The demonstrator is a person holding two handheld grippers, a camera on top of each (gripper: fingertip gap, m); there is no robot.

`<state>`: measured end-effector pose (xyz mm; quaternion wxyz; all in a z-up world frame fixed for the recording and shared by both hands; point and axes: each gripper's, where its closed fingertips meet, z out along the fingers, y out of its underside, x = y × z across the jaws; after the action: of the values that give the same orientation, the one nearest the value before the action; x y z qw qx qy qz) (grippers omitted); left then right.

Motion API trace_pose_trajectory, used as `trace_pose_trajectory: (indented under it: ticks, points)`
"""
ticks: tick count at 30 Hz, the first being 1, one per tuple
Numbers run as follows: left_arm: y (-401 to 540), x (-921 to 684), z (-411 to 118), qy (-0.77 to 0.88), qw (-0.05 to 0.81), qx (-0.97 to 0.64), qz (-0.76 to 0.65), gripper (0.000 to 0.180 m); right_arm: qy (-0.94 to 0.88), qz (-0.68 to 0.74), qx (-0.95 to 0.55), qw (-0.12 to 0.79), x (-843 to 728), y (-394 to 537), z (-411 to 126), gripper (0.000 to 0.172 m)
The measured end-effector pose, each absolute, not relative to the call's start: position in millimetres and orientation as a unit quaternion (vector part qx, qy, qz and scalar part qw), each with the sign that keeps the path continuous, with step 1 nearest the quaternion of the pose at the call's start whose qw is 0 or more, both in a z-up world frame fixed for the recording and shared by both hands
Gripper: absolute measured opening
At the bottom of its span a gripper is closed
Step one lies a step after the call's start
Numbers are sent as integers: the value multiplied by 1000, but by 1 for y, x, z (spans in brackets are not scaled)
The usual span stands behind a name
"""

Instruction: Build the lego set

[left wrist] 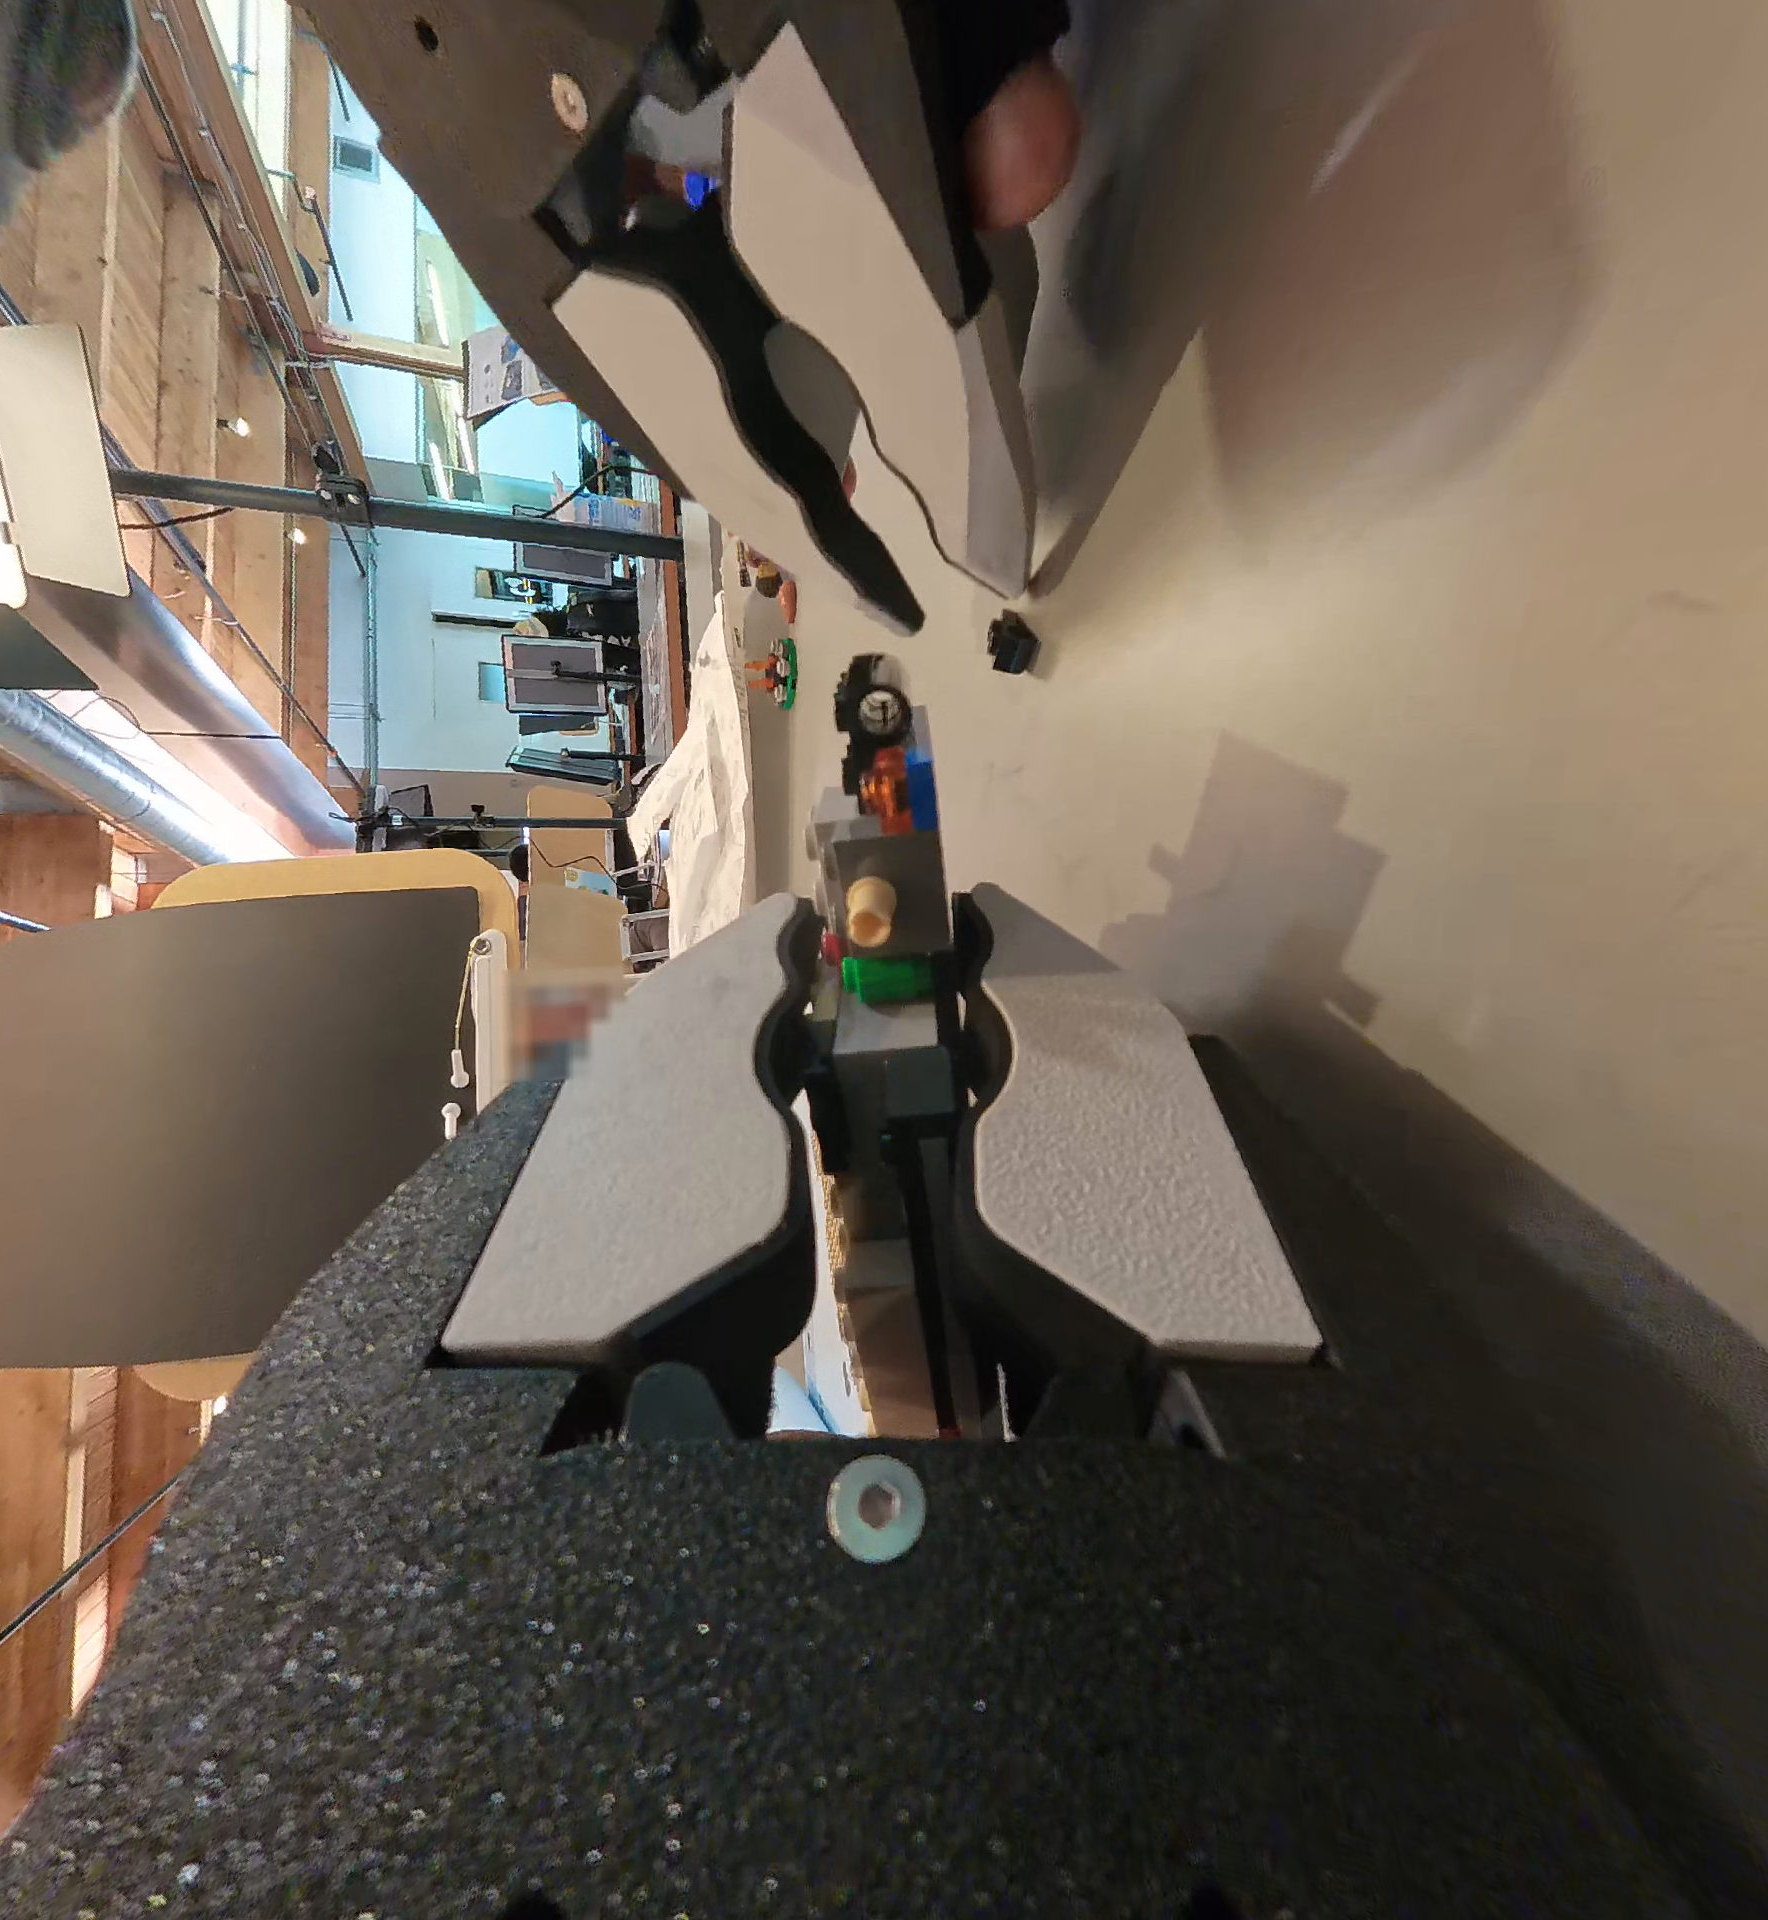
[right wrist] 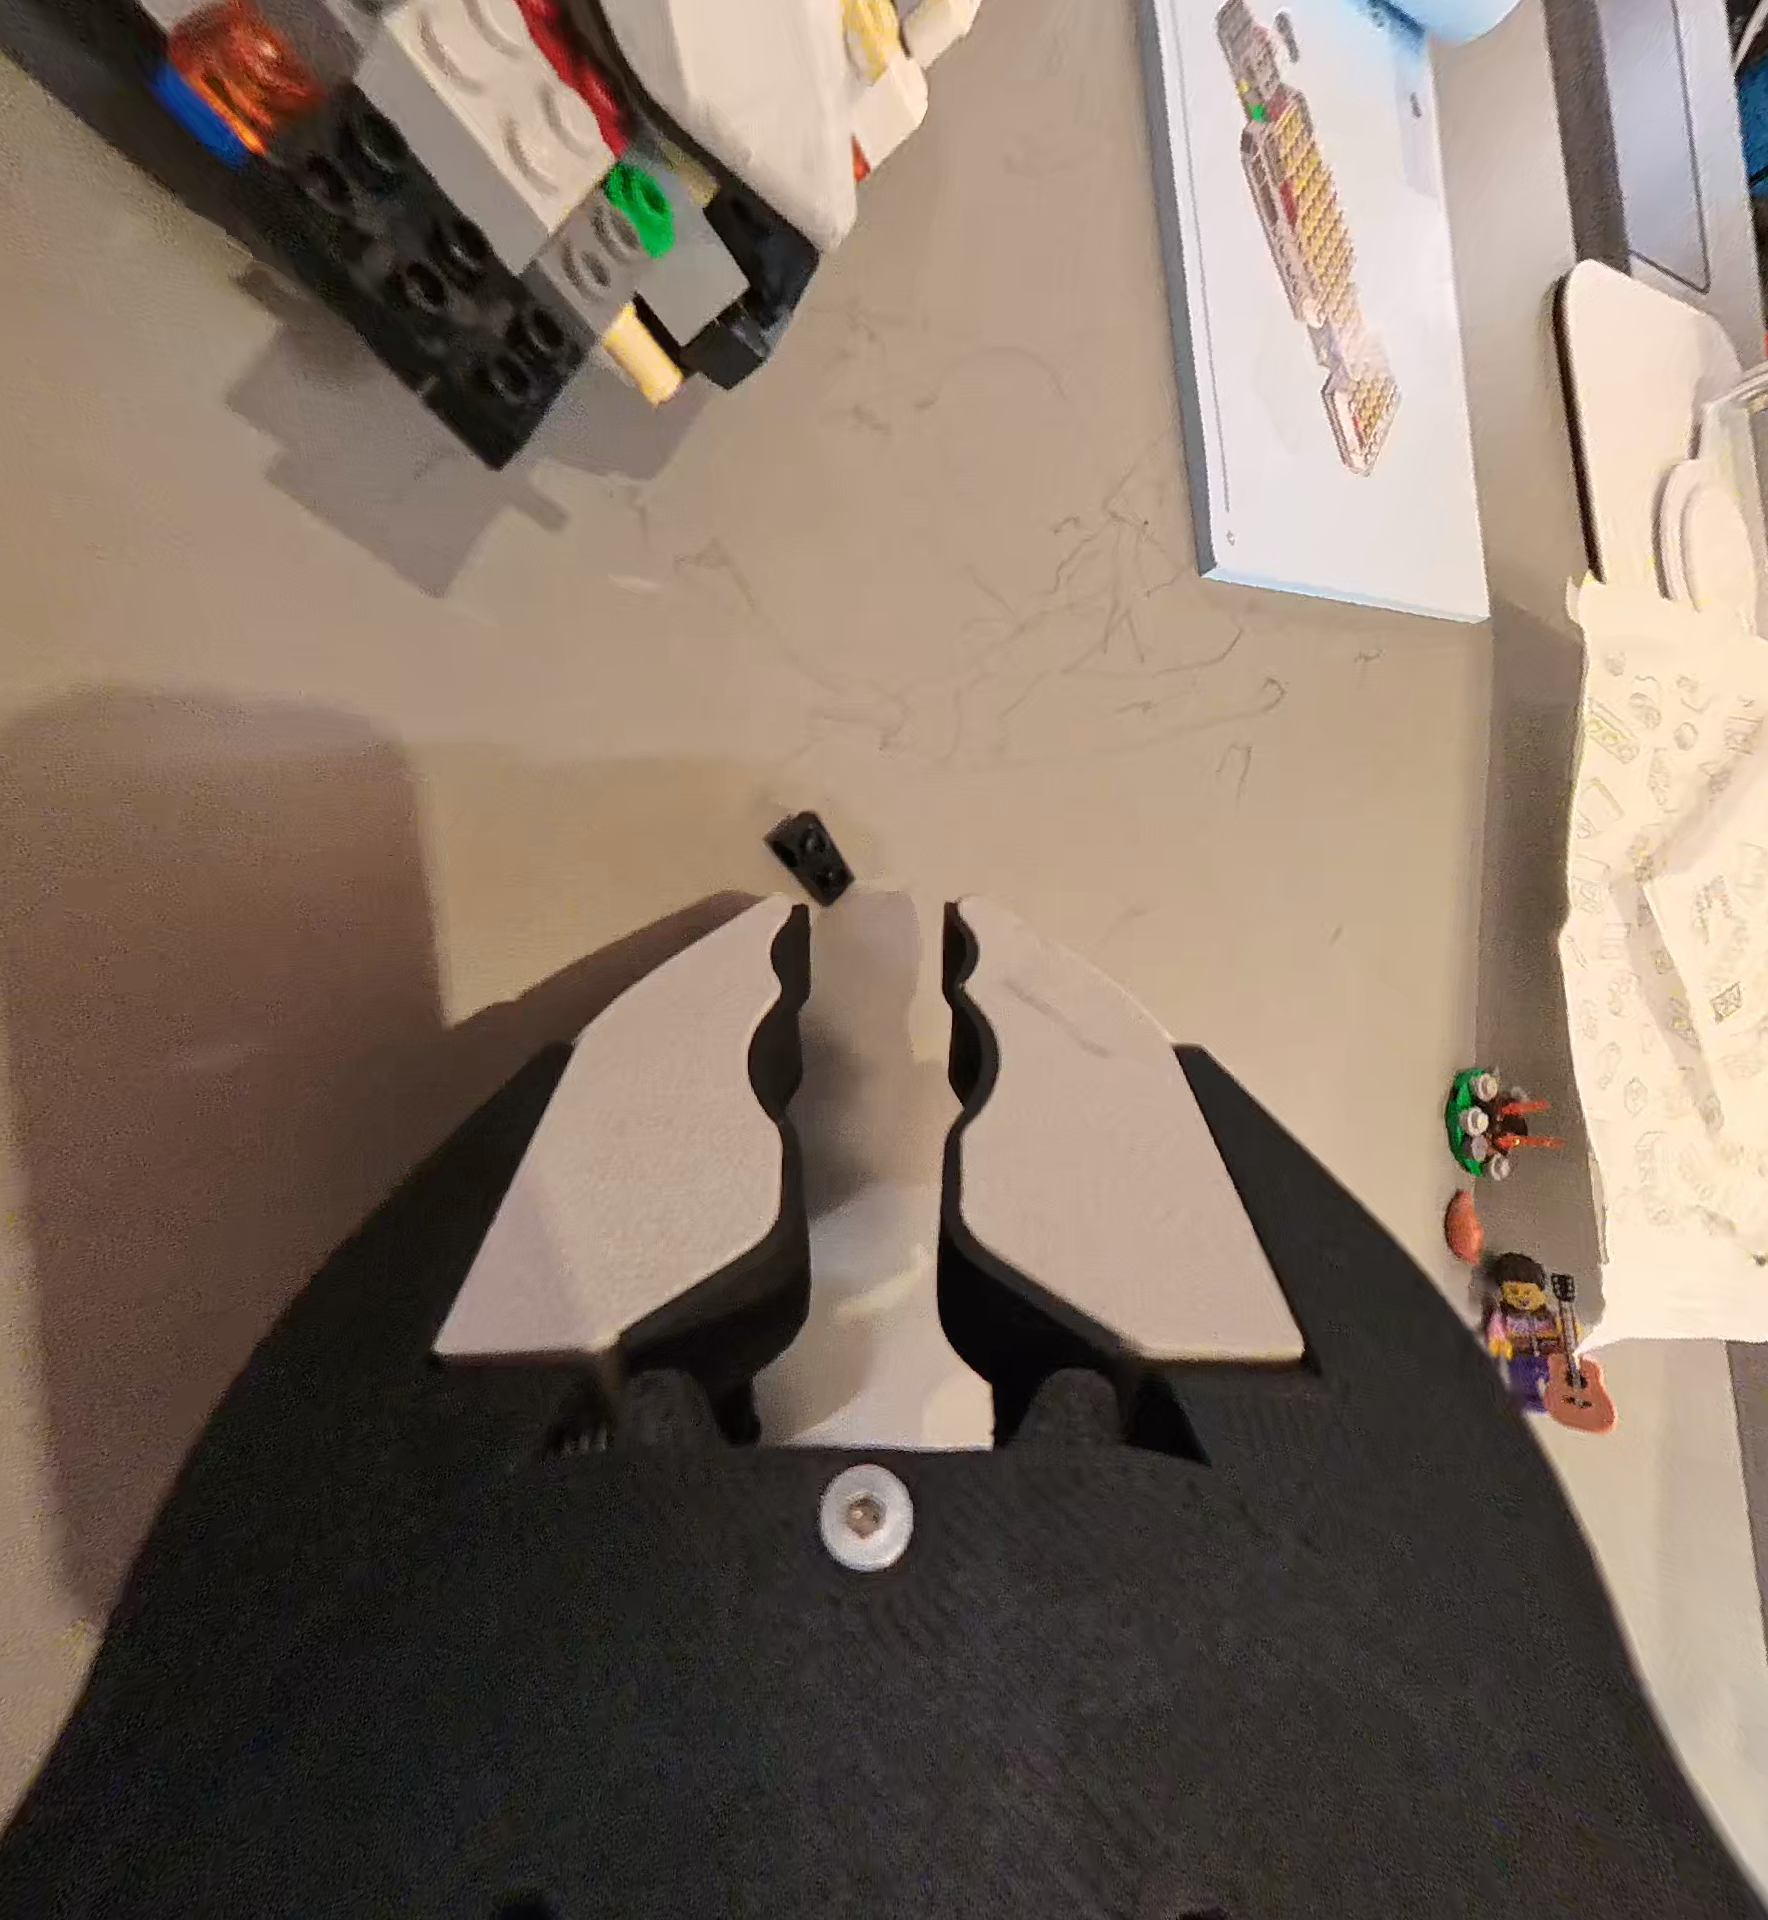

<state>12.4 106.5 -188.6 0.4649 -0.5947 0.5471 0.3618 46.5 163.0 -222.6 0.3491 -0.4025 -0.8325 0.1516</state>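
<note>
Right tongs (right wrist: 875, 914) beside black brick (right wrist: 809, 855)

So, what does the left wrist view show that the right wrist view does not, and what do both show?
Only the left wrist view shows the room behind the table: wooden walls, a metal duct, a black panel. It also shows a wheel on the brick model.

Only the right wrist view shows the instruction booklet, the toy figure with a guitar and the right gripper's empty open gap.

Both show the brick model held in the left gripper, the small black brick on the table, the crumpled paper and the green round piece.
</note>
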Motion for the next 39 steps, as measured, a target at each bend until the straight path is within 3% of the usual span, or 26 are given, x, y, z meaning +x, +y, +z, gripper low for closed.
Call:
trace_pose_trajectory:
  ticks: [14,21,31,39]
  points:
    - [111,-4,-188,533,450,-599,393,26,-808,119,-407,410,29,183,-214,22]
    - [115,-14,-189,541,413,-566,464,25,-829,132,-374,395,35,172,-223,15]
    - [115,-14,-190,543,412,-560,471,26,-821,152,-346,428,18,170,-217,21]
    - [115,-18,-188,537,417,-564,468,25,-795,207,-411,397,30,163,-209,16]
